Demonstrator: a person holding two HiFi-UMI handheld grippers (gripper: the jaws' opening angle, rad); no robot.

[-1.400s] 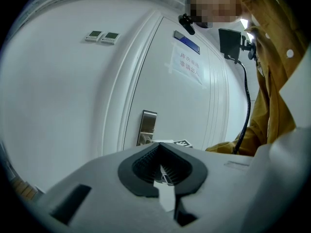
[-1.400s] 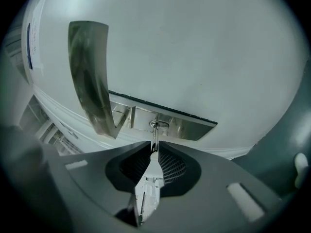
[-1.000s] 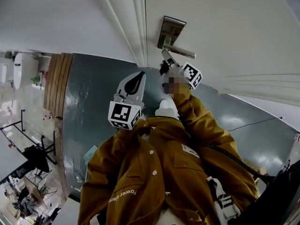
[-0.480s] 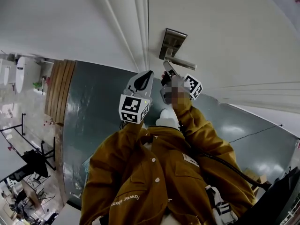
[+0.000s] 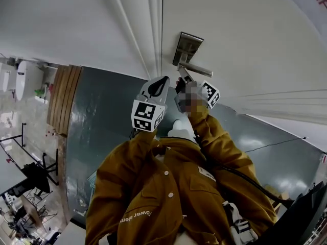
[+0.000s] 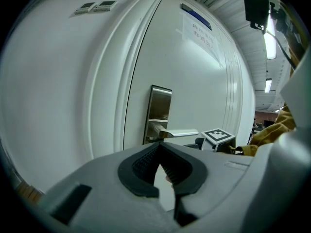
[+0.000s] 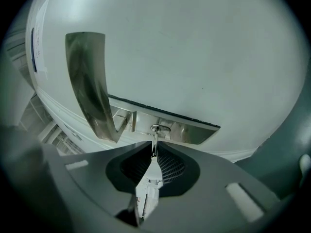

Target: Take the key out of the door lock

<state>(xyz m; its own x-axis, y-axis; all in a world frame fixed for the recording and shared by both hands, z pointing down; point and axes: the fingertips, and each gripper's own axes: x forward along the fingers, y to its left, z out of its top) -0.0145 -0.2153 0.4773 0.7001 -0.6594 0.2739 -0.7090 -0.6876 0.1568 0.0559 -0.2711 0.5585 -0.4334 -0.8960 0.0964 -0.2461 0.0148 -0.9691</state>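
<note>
The right gripper [image 7: 154, 153] pinches the key [image 7: 154, 141], which sits in the lock [image 7: 163, 128]. It should pull straight back along the keyway, grip firm and without twisting. The left gripper [image 6: 160, 149], jaws pressed together on nothing, hangs near the door [image 6: 204, 81].

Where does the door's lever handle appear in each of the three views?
Head view: the lever handle is at top centre, pointing right from the lock plate.
Left gripper view: the handle is just below the centre, pointing right from the plate.
Right gripper view: the handle is at upper left, large and curved.
Shared landmark: the steel lock plate, visible in all three views.
</note>
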